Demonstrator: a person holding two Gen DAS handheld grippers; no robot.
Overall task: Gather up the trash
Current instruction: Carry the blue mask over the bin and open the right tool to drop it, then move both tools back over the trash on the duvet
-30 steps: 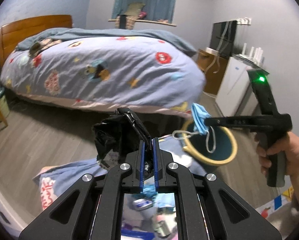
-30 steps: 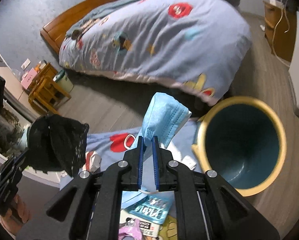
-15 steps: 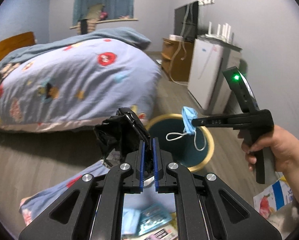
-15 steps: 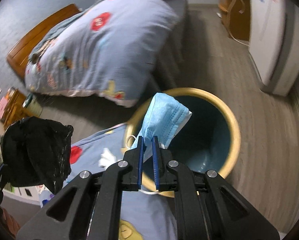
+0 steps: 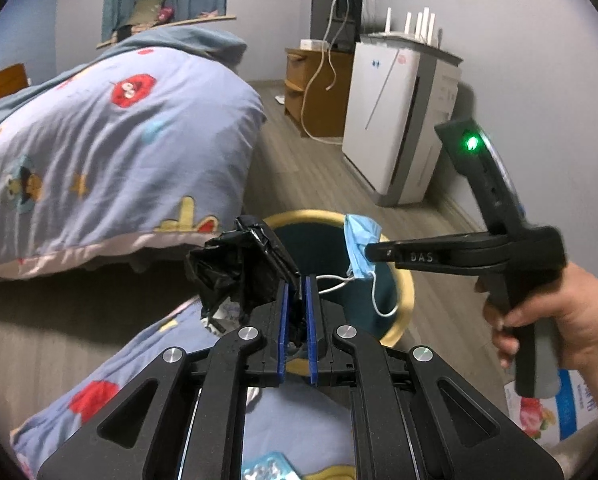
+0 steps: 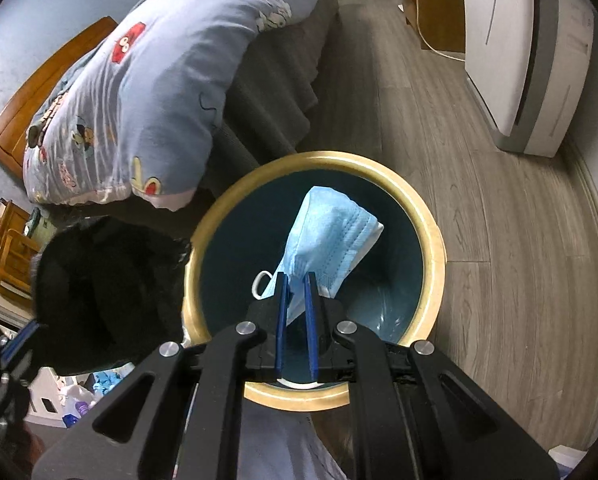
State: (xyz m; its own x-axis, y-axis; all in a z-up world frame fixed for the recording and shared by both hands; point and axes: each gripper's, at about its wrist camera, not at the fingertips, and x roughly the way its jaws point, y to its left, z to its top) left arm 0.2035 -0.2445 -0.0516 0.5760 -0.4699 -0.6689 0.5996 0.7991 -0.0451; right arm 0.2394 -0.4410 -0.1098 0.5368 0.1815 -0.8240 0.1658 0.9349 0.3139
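Note:
My left gripper (image 5: 296, 286) is shut on a crumpled black plastic bag (image 5: 239, 266), which hangs at the near left edge of the round bin (image 5: 405, 280). The same black bag (image 6: 103, 292) shows at the left of the right wrist view, overlapping the bin's rim. My right gripper (image 6: 295, 280) is shut on a blue face mask (image 6: 331, 236) and holds it over the dark teal mouth of the bin (image 6: 431, 240), which has a pale wooden rim. In the left wrist view the right gripper (image 5: 369, 249) reaches in from the right with the mask (image 5: 361, 246), its white ear loops dangling over the bin.
A bed with a blue cartoon quilt (image 5: 111, 152) stands to the left of the bin. A white appliance (image 5: 399, 120) and a wooden cabinet (image 5: 319, 92) line the right wall. A patterned cloth (image 5: 139, 360) with small packets lies below my grippers. Wood floor (image 6: 499, 220) surrounds the bin.
Both grippers swung right and down from the cloth toward the bin. The mask now hangs over the bin's mouth and the black bag sits at its rim. Both grips stayed shut.

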